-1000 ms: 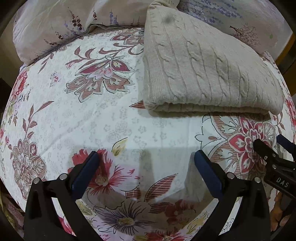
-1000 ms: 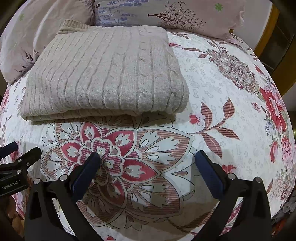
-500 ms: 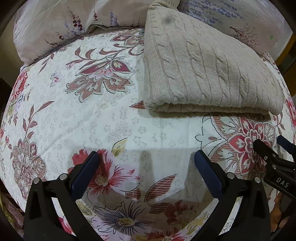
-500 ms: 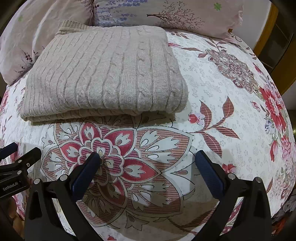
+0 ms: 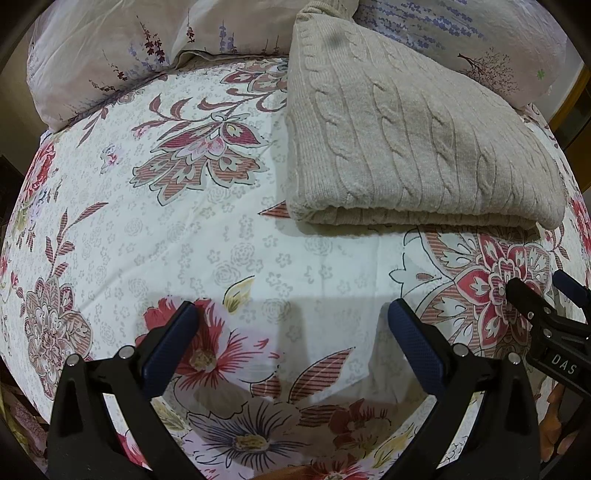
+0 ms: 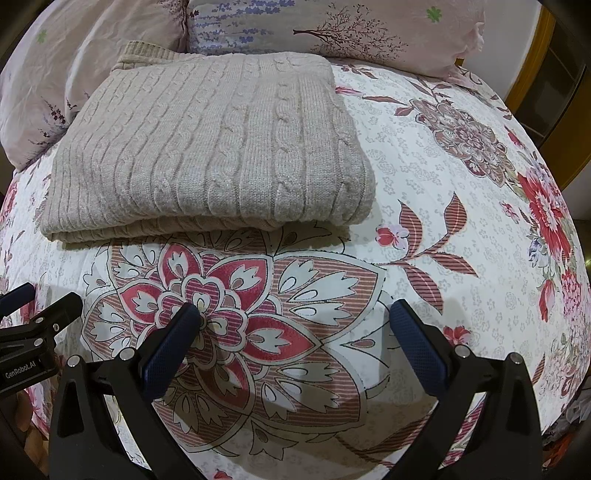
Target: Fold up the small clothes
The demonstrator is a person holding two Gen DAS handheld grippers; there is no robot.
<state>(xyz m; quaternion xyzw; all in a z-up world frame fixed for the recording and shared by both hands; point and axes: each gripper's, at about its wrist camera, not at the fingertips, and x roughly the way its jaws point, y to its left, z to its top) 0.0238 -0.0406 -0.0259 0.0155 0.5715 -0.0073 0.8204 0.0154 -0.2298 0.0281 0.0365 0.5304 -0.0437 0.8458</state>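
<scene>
A beige cable-knit sweater lies folded into a thick rectangle on the floral bed sheet, its folded edge toward me. It also shows in the right wrist view. My left gripper is open and empty, hovering over the sheet in front of the sweater's left part. My right gripper is open and empty over the sheet in front of the sweater's right part. Each gripper shows at the edge of the other's view: the right one and the left one.
Pale printed pillows lie behind the sweater at the head of the bed. A wooden frame stands at the far right. The bed edge drops away at the left and right.
Both grippers have drifted very slightly; the sweater lies as before and both stay open.
</scene>
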